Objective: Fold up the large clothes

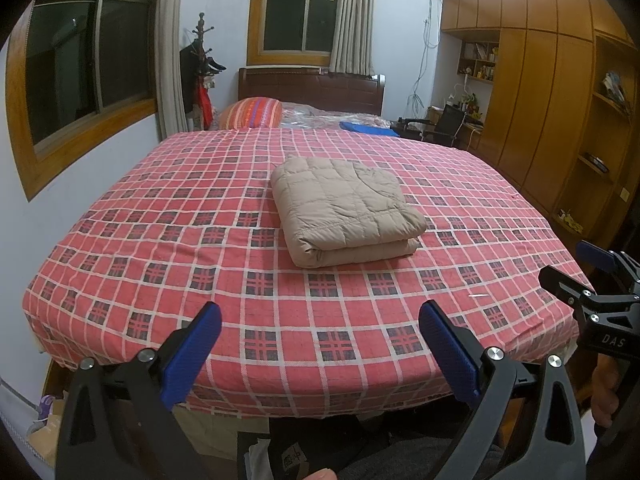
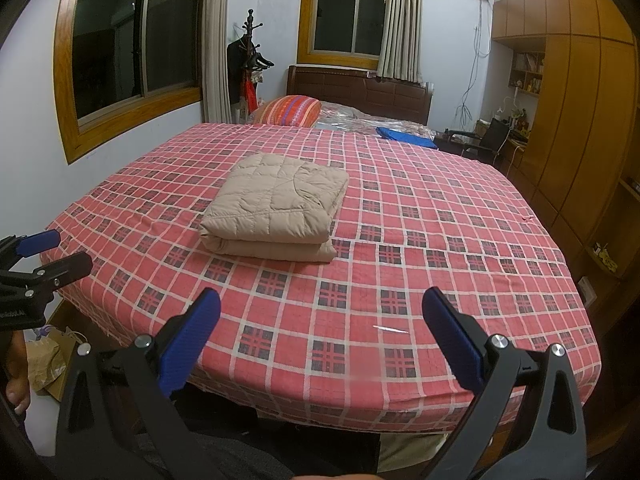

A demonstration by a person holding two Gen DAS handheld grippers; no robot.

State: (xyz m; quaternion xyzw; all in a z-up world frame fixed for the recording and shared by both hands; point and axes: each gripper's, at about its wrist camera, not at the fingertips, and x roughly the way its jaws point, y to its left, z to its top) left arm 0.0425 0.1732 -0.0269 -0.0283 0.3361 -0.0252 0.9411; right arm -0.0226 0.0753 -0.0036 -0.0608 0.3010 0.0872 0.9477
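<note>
Blue pads fill the bottom of my left camera: my left gripper [image 1: 320,322] has its fingers spread wide apart, nothing between them, hanging over the near edge of the bed [image 1: 120,240]. Same picture on the right camera, where my right gripper [image 2: 320,308] is spread just as wide and carries nothing.

Ahead of both sits the jacket [image 1: 344,212], a beige quilted piece folded into a thick, squarish bundle with two layers showing at its near edge. It rests flat on the red checked sheet [image 1: 280,320], around the middle of the bed and well apart from both grippers. On the right camera it lies left of centre [image 2: 276,212]; on the left camera, slightly right of centre.

Further back, a striped pillow [image 1: 252,114] lies just in front of the dark headboard [image 1: 312,88], with a blue cloth [image 1: 368,128] off to the right of it. A coat stand [image 2: 250,48] stands by the wall beside the headboard, and wooden wardrobes [image 1: 540,100] line the right side of the room.
</note>
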